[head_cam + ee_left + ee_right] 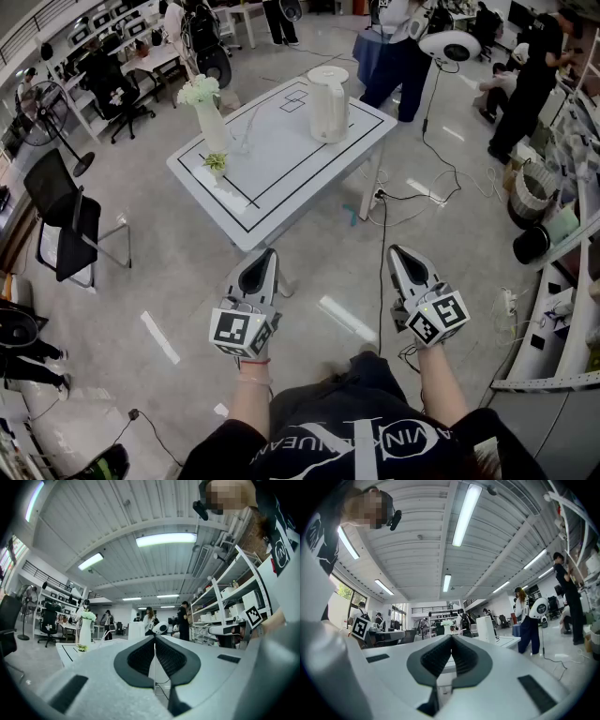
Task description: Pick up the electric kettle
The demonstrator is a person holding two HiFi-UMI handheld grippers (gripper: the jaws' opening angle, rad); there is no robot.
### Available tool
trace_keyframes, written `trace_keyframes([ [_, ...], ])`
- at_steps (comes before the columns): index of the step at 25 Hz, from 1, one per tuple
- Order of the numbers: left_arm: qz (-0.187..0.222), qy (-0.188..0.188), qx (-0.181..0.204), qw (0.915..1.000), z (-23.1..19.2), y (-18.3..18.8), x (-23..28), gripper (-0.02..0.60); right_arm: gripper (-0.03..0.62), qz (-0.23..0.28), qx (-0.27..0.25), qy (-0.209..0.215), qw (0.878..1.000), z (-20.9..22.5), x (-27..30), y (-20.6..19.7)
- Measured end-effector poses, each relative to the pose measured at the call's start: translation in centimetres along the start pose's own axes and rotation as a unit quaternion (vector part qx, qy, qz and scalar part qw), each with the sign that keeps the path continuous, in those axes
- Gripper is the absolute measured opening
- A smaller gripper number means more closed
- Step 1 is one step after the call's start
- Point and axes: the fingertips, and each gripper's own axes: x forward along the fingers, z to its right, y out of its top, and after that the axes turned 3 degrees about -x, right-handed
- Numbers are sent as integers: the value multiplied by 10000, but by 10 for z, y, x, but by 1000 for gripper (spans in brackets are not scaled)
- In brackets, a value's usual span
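Electric kettle (328, 103) upright near the far corner of the white table (281, 178).
Left gripper (265, 255) and right gripper (398, 251) hover side by side over the floor short of the table, well apart from the kettle, each with jaws closed together on nothing. A vase of white flowers (208, 112) stands toward the table's left edge.

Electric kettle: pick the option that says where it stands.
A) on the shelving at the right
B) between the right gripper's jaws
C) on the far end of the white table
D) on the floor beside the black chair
C: the electric kettle stands upright on the white table, well ahead of the left gripper and the right gripper.
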Motion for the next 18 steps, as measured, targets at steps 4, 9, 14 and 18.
trace_keyframes([
  [4, 15, -1, 5, 10000, -1, 1, 0, 14, -2, -33, 35, 17, 10000, -2, 4, -2],
  [9, 14, 50, -107, 9999, -9, -1, -5, 12, -2, -90, 35, -19, 10000, -7, 4, -5],
  [14, 12, 43, -249, 9997, -12, -9, 2, 13, -2, -124, -47, -51, 9999, -4, 0, -8],
  [18, -26, -32, -292, 9996, -12, -9, 13, 12, -2, -224, 60, -185, 9996, 8, 5, -11],
])
